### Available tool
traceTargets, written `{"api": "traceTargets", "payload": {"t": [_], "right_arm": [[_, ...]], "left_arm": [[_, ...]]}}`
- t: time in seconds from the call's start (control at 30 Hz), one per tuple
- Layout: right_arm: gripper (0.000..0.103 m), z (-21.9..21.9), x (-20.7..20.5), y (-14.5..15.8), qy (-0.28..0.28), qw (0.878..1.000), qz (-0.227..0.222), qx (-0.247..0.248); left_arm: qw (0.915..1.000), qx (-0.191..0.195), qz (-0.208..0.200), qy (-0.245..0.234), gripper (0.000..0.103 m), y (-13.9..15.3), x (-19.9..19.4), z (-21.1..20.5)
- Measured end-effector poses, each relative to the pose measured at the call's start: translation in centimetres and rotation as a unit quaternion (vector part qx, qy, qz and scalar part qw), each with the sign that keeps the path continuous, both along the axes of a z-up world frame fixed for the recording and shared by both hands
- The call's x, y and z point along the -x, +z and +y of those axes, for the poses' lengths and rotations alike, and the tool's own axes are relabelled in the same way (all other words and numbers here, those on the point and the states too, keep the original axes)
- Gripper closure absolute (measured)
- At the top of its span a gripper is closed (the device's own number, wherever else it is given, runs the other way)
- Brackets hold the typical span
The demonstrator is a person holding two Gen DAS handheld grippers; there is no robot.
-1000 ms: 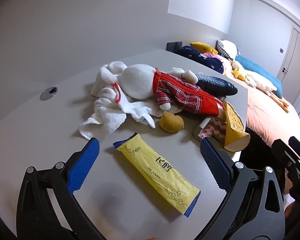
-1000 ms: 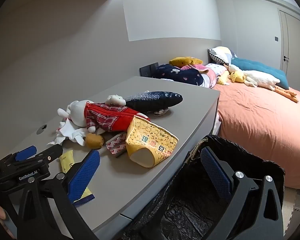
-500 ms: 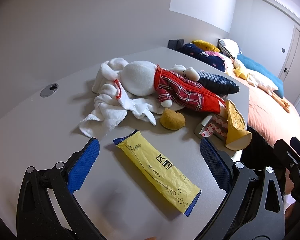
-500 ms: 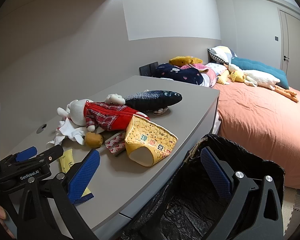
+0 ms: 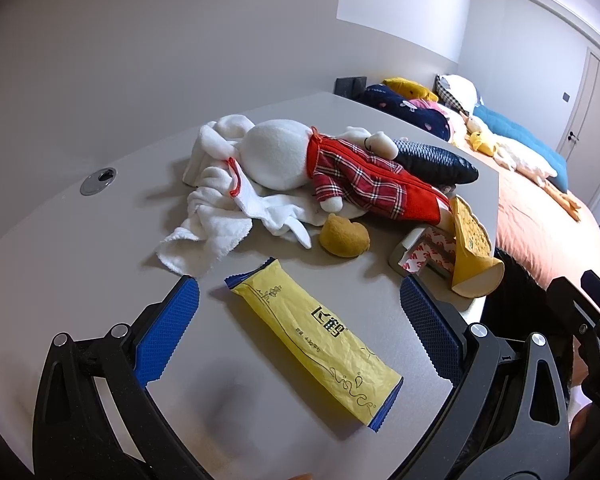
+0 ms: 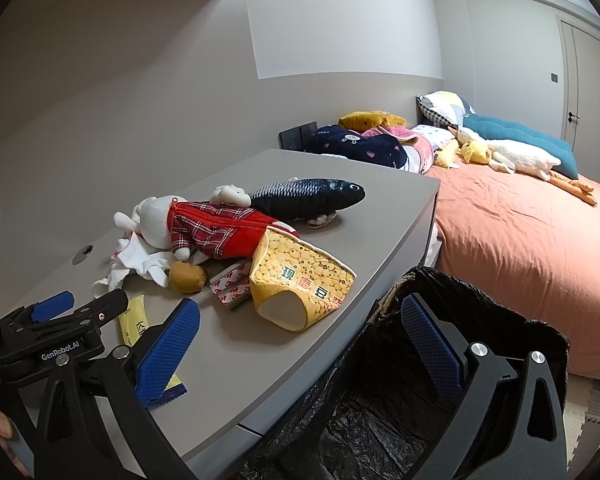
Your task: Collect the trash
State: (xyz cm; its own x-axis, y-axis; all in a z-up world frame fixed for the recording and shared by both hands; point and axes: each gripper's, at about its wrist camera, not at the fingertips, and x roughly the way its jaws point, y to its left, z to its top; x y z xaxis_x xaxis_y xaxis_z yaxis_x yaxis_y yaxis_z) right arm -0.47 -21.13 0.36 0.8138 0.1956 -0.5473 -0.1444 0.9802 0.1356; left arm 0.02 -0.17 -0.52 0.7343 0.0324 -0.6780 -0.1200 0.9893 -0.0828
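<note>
The left gripper [image 5: 296, 312] hung spread above the grey table [image 5: 80, 264], its blue pads either side of the yellow wrapper [image 5: 316, 342] lying flat, untouched. At two o'clock lay a yellow snack bag [image 5: 470, 248]. The right gripper [image 6: 300, 340] was spread, empty, over the black-lined bin [image 6: 480, 304].

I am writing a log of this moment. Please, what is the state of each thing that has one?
left gripper: open, empty, above the wrapper
right gripper: open, empty
yellow wrapper: flat on the desk
yellow snack bag: on its side
trash bag: open
</note>
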Motion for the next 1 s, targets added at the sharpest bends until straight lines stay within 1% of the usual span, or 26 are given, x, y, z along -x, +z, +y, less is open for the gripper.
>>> {"api": "traceTargets", "payload": {"t": [1.0], "right_arm": [[0.003,0.13,-0.17,-0.11,-0.001,1.000,0.003,0.002]], "left_arm": [[0.9999,-0.004,0.014,-0.003,0.006,-0.48,-0.34,-0.22]]}}
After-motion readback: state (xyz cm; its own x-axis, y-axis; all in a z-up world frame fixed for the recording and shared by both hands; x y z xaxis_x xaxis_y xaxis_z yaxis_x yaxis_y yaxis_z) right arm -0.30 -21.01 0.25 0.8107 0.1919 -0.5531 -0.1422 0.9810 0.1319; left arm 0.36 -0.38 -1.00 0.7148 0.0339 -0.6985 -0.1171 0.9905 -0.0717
